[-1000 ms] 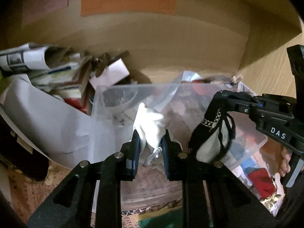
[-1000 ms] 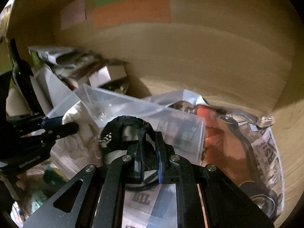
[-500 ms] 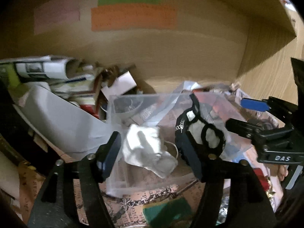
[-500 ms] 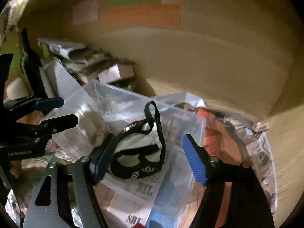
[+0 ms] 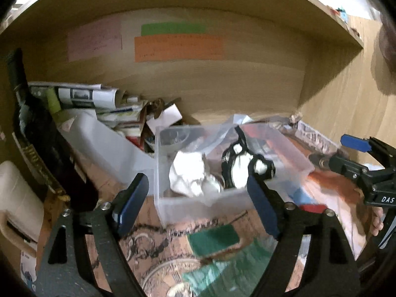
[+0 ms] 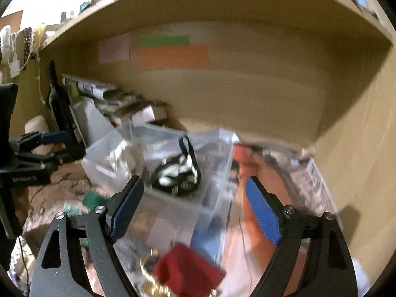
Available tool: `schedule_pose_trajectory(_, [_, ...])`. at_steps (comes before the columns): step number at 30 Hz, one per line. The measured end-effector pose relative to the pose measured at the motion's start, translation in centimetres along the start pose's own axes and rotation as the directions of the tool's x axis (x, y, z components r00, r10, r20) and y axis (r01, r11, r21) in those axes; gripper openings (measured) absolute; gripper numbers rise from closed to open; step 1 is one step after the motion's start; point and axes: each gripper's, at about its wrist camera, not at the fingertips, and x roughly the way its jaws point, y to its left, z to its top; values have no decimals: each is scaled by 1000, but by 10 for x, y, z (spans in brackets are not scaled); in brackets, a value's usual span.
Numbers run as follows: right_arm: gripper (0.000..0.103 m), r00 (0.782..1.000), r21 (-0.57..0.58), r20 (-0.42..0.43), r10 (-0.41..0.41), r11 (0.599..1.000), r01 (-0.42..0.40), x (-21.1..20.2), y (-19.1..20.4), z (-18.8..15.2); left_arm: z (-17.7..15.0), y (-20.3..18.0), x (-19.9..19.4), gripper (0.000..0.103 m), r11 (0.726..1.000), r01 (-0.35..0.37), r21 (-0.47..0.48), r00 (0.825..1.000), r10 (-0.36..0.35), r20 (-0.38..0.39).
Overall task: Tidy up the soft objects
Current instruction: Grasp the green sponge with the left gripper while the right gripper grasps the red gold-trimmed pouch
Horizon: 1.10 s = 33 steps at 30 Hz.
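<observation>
A clear plastic bin [image 5: 198, 205] stands on the shelf floor. Inside it lie a crumpled white soft cloth [image 5: 190, 175] and a black-and-white strappy soft item [image 5: 245, 165]. My left gripper [image 5: 198, 198] is open and empty, pulled back in front of the bin. My right gripper [image 6: 195, 198] is open and empty, also back from the bin [image 6: 158, 143]; the black-and-white item [image 6: 178, 173] lies in it beyond the fingers. The right gripper also shows at the right edge of the left wrist view [image 5: 366, 170].
A dark bottle [image 5: 37, 133] stands at left. Rolled newspapers [image 5: 81, 96] and a white container [image 5: 104, 146] sit behind the bin. A red object [image 6: 188, 272], a green cloth [image 5: 215, 240] and an orange item on newspaper [image 6: 250, 170] lie nearby. Wooden shelf walls enclose the back and right.
Both grippers opened and let go: the white cloth and the black-and-white item now lie in the clear bin. Both grippers have drawn back from the bin.
</observation>
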Motion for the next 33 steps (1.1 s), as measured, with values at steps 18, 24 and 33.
schedule_pose_trajectory(18, [82,968,158,-251,3,987,38,13,-37,-81,-55,-10,41,82,999,32,-42,982,-40,-185])
schedule_pose_trajectory(24, [82,963,210,-269,0,976,58,8,-56,-91,-61,-13,57,74,998,40,-51,975,-50,-215])
schedule_pose_trajectory(33, [57,964,144,-265,5,989,34,-3,-38,-100,-65,-13,58,54,997,57,-57,977,-68,-204])
